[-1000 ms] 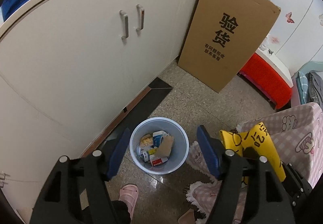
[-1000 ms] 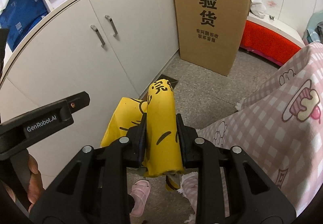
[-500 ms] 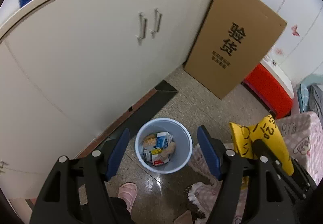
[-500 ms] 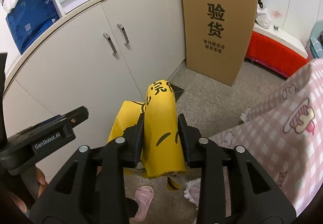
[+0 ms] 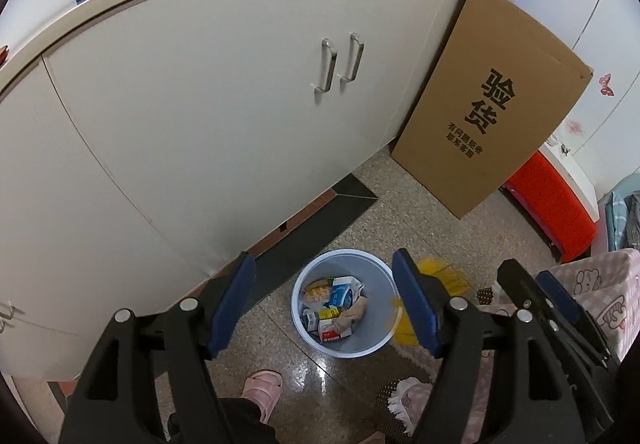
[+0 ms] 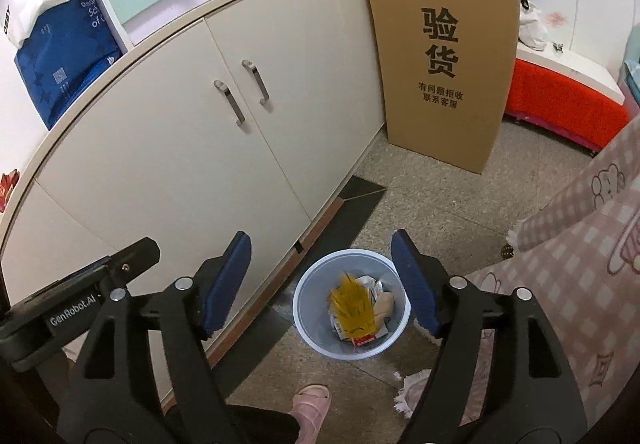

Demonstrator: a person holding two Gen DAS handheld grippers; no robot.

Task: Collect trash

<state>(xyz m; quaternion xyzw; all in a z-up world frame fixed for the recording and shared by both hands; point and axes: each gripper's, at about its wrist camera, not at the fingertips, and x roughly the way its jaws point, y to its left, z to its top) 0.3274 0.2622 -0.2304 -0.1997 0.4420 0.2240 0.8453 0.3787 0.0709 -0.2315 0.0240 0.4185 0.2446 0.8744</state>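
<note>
Yellow wrapper (image 6: 352, 308), blurred, over the bin (image 6: 320, 342), below parted right fingers (image 6: 414, 284).

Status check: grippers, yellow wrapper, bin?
Right gripper just opened, fingers empty. Left gripper open, empty. Yellow wrapper blurred, dropping over bin. Nothing in the way.

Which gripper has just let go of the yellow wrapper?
The right gripper: its jaws have just been opening and stand empty above the bin, the blurred yellow wrapper falling below them. The left gripper, also open, held nothing.
</note>
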